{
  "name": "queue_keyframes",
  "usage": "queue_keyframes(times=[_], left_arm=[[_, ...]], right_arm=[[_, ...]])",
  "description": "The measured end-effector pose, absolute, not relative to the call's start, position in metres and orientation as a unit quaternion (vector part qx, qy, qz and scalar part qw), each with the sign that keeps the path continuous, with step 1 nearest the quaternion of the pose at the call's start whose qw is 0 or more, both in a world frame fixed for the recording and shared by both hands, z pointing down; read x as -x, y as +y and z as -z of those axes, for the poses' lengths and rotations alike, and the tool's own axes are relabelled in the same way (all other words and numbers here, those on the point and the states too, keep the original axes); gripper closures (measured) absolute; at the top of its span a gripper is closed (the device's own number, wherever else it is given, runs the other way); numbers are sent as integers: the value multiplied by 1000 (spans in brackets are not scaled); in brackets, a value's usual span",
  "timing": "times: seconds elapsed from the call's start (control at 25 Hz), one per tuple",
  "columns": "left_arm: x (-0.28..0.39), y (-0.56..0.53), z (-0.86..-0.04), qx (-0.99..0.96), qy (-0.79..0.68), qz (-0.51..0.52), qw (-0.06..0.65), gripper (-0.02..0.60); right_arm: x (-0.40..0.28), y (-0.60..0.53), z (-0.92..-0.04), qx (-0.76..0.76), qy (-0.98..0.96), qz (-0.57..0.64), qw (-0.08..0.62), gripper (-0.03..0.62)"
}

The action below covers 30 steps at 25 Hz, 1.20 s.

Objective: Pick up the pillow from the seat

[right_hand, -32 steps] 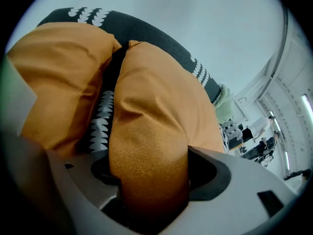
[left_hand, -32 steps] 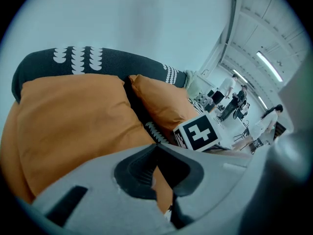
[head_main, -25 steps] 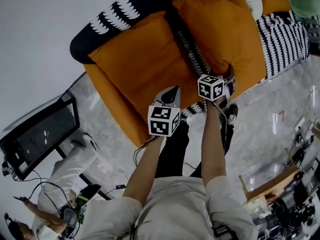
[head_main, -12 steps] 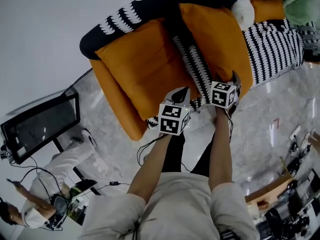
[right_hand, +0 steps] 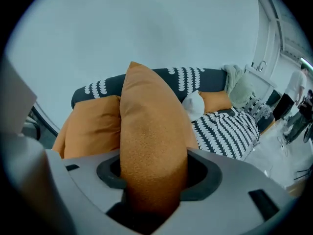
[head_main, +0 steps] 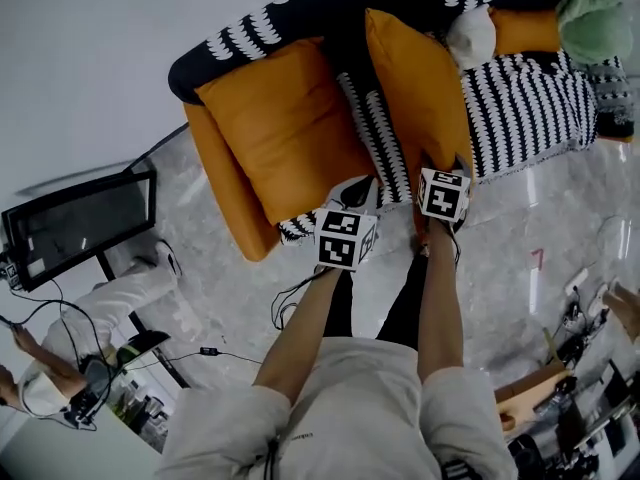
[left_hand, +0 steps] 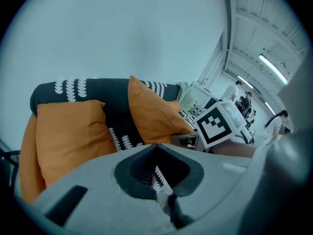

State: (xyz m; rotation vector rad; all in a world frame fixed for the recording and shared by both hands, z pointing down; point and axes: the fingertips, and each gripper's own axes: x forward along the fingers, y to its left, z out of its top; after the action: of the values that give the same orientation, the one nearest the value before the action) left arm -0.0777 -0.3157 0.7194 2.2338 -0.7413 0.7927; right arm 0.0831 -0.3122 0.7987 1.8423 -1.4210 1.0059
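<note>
Pretty much there. Clamped onto the near edge of the orange pillow [right_hand: 151, 121] with the right gripper [right_hand: 154, 182], after just squeezing in tighter. Standing on end straight ahead of that gripper, seemingly off the sofa [head_main: 215, 188], or nearly. Pinched shut with the left gripper [left_hand: 157, 176] on a bit of patterned throw [head_main: 375, 133], by the look of it. Tipped up and raised compared with a second ago, no longer lying flat. Just needs lifting clear.

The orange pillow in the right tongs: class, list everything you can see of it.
The orange pillow is a plump cushion of grainy woven-looking fabric. The right tongs, whose jaws have just been closing, pinch its near edge narrow. It stands on edge, tilted up over the black-and-white sofa, beside a second orange cushion. Contact with the seat cannot be told.
</note>
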Motion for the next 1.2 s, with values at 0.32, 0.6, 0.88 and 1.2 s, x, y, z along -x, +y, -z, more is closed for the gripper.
queue_keyframes(times=[0.32,0.6,0.88,1.2], left_arm=[[43,-286,-697,-841,-318,-278,338,572],[13,-268,-668,-834,-365,-249,330,573],[-20,-242,-635,-822,-411,-220,325,574],[-51,-209,-579,-817,-454,-182,307,573]], right_arm=[[-95,-295,-763,-652,-594,-407,238,339],[-113,-280,-719,-625,-637,-411,186,339],[-144,-259,-675,-600,-675,-395,169,339],[-170,-214,-630,-577,-702,-393,143,339]])
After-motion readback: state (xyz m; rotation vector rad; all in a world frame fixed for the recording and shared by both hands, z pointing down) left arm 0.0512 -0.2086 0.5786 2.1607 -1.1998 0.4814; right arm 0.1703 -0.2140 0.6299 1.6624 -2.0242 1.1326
